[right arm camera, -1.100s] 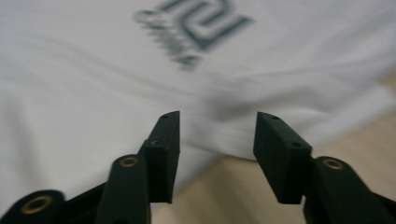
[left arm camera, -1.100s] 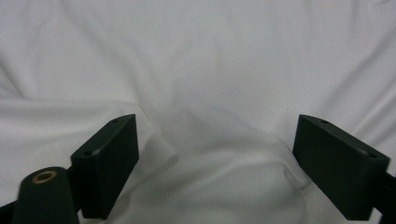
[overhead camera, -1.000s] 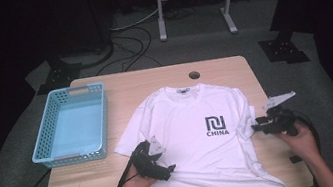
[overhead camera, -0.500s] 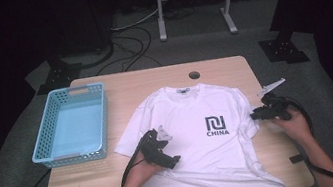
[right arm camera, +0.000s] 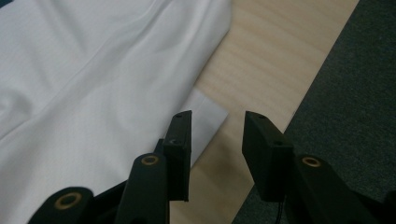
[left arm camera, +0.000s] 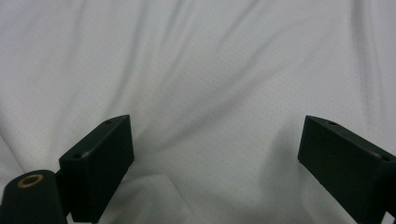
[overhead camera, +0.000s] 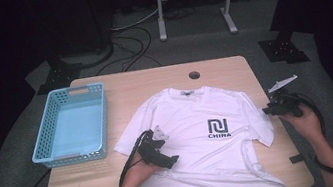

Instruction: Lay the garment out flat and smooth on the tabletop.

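Right, the white T-shirt (overhead camera: 202, 138) lies flat, print up, on the worktop (overhead camera: 152, 78), collar away from the person, hem toward them; long axis runs straight away from the person.

Left gripper (overhead camera: 162, 151) sits on the shirt's left flank, just inboard of the left sleeve. Jaws spread wide, fabric (left arm camera: 201, 84) directly ahead and under it, nothing pinched.

Right gripper (overhead camera: 278, 106) hangs off the worktop's right edge, jaws parted with a moderate gap, empty. The right sleeve hem (right arm camera: 205, 119) is just ahead and slightly to the left of its jaws, corner of the cuff almost between them. That offset decides the next grab: my read is a short push forward and left puts the cuff in the gap. Right gripper is the nearer one for that sleeve; left is already on cloth.

Blue plastic basket (overhead camera: 41, 148) stands well to the left of the left gripper, beyond the left sleeve, not touching the shirt. Looks empty.
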{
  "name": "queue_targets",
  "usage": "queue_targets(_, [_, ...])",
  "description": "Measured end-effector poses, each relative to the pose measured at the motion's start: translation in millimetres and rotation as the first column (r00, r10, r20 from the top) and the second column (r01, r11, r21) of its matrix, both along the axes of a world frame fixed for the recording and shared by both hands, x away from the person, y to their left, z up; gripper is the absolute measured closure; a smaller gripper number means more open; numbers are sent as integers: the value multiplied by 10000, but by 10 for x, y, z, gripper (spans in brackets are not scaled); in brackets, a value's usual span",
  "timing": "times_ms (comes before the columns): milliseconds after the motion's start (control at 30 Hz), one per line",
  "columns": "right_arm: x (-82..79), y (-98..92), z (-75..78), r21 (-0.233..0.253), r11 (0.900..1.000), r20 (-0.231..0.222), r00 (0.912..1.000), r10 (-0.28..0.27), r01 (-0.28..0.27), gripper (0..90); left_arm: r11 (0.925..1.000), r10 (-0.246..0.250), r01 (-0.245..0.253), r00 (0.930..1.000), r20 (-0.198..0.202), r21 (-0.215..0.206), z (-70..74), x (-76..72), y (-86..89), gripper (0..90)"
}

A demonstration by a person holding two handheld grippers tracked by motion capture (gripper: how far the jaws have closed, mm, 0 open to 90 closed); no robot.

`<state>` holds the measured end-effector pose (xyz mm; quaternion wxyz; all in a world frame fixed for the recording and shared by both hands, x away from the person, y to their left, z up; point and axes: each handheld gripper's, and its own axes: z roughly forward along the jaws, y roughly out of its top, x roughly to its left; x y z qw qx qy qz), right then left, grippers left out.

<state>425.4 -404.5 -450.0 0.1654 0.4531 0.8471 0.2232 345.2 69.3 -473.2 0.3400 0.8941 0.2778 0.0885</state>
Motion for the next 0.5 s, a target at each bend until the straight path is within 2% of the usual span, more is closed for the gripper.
queue_targets(33, [0,0,0,0,10000,0,10000,0,0,625,10000,-16,16,10000,31,31,0,1,-1,95])
queue_targets(133, [23,65,-56,-631,9980,371,9993,7,17,644,10000,67,-67,10000,2,-53,-2,-4,9,95])
queue_targets(167, [23,65,-56,-631,9980,371,9993,7,17,644,10000,67,-67,10000,2,-53,-2,-4,9,95])
queue_targets(233, [-17,10,-46,-1654,9857,595,9980,-234,330,656,10000,82,-82,10000,42,-1,-4,-13,5,95])
queue_targets(267, [-31,-47,-34,-1911,9792,489,9970,-602,685,652,10000,41,-41,10000,84,65,-3,-14,2,95])
queue_targets(300, [-86,-151,27,-1424,9841,546,9936,-994,1062,630,9999,-2,0,10000,100,150,0,-12,-2,95])
queue_targets(333, [-86,-151,27,-1424,9841,546,9936,-994,1062,630,9998,-15,14,10000,90,202,2,-11,-8,95])
queue_targets(367, [-118,-162,62,-924,9904,593,9935,-972,1024,617,9997,-23,21,10000,89,237,5,-8,-14,95])
queue_targets(400, [-171,-105,102,-421,9967,584,9961,-663,689,589,9995,-33,28,9999,148,319,10,-3,-17,95])
queue_targets(433, [-171,-105,102,-421,9967,584,9961,-663,689,589,9993,24,-33,9997,240,364,16,-4,-17,95])
queue_targets(500, [-230,0,129,432,9989,267,9995,-195,183,561,9998,152,-157,9993,340,149,37,-22,-5,95])
